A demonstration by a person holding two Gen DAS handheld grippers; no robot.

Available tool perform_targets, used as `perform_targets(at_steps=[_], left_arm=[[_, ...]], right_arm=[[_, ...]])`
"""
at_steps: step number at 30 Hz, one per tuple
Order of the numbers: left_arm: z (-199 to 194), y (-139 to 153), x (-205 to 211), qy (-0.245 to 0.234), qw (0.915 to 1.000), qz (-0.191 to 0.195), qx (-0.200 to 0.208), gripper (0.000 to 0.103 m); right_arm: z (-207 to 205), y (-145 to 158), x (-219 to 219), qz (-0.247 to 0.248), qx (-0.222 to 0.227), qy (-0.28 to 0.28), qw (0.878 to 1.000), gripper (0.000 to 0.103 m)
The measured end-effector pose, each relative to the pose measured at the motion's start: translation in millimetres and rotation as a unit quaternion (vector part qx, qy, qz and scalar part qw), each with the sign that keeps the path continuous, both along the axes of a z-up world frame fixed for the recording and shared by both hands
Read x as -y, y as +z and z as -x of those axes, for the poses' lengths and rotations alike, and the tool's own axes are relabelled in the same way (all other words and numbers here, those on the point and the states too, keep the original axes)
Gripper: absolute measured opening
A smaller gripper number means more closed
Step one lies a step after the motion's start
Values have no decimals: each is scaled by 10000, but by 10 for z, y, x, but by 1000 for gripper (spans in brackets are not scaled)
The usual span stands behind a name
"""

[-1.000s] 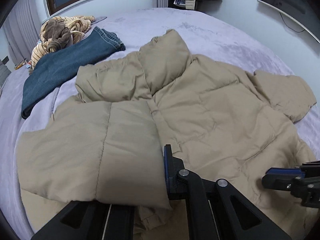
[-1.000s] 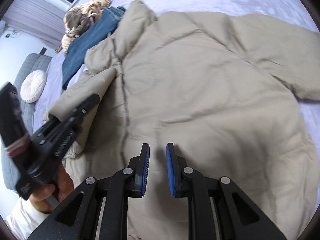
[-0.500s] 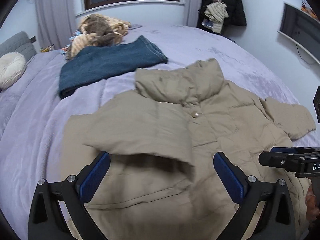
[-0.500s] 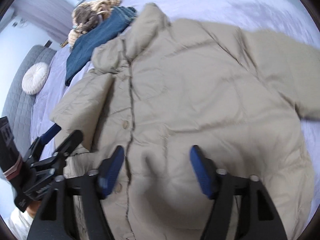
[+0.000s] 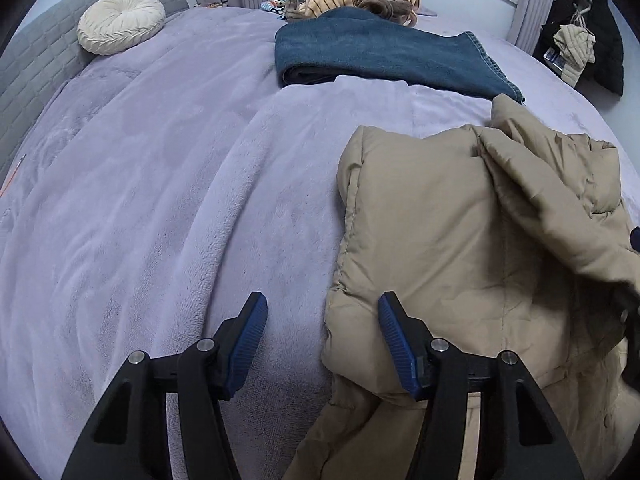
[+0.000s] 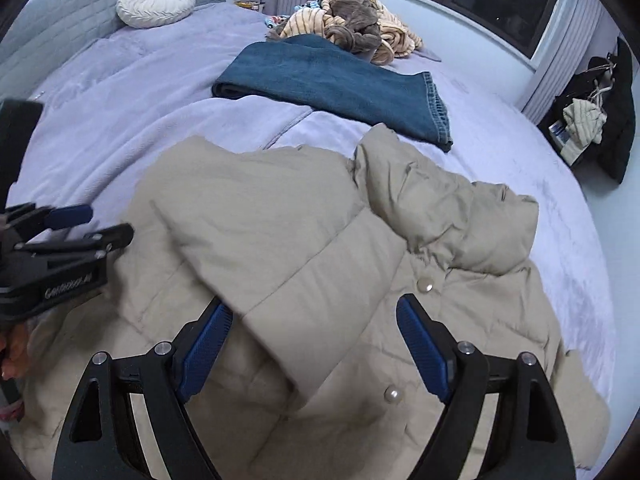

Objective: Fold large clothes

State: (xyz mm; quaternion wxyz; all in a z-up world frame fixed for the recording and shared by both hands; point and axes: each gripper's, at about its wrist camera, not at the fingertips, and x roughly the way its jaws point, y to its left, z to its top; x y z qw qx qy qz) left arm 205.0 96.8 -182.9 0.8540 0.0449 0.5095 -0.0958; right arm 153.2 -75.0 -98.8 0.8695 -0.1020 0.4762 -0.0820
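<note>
A tan puffer jacket (image 5: 460, 232) lies on the lilac bed, its left sleeve folded across the front (image 6: 280, 248); its collar (image 6: 452, 208) points toward the far side. My left gripper (image 5: 322, 340) is open and empty, hovering at the jacket's left edge, one finger over the blanket and one over the fabric. It also shows at the left of the right wrist view (image 6: 88, 224). My right gripper (image 6: 312, 344) is open and empty, just above the folded sleeve and the snap buttons (image 6: 425, 285).
Folded blue jeans (image 5: 380, 56) lie beyond the jacket, with a heap of striped and brown clothes (image 6: 352, 24) behind them. A round white cushion (image 5: 120, 28) rests by the grey headboard (image 5: 36, 64). Dark clothes hang at the far right (image 6: 600, 112). The lilac blanket (image 5: 140, 200) spreads left.
Both grippers opened and let go of the jacket. The left one swung left to the jacket's edge; the right one now looks over the folded sleeve toward the headboard.
</note>
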Motion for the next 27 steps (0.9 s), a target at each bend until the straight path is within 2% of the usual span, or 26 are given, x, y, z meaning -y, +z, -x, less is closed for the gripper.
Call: perform_targets(at_steps=[1,2,3,5,7,11,12,14,15,17,20,22,25,27], left_arm=[[-1,-14,19,2,10000,-4,11,60],[-9,-24,32,-10,10000,-22,17,60],[-12,-38,43,-37,10000,-42,19,60],[-2,-49,70,-87,9999,-56,18,61],[18,-59,69,-131,9999,-65,33,61],[32,-46,124,-147,9996,-237,32,61],[22,-8,121,-134,9997,-217,-5,61],[27,142,94,-134,9999,-73,72,61],[31,241,74,-151,9997,41,174,61],[13,409,63,-221,9989,224,361,61],[-89,524,157,-342,9977,306,493,61],[-173,438,276,-434,9981,247,364,61],[-197,125,434,-451,9988,-150,128,61],[-180,-71,469,-417,9987,-287,-37,61]], right_arm=[[-27,30,83,-27,93,-163,9998,83],[-27,62,230,-174,219,-398,9988,67],[-13,84,388,-382,329,-653,9966,38],[87,109,775,-1031,431,-1209,9864,12],[266,52,1178,-1818,488,-1831,9649,12],[603,-172,1645,-2935,458,-2508,9213,12],[695,-244,1751,-3295,374,-2684,9044,13],[891,-342,1916,-3661,297,-3085,8775,20],[981,-323,1969,-3742,333,-3162,8711,20],[1147,-182,2017,-3686,604,-3171,8718,20],[1214,135,1980,-3254,1065,-2900,8937,19],[1104,281,1942,-3133,1188,-2591,9059,19],[775,211,1893,-2960,816,-2246,9248,18],[648,-35,1901,-2972,420,-2274,9264,18]])
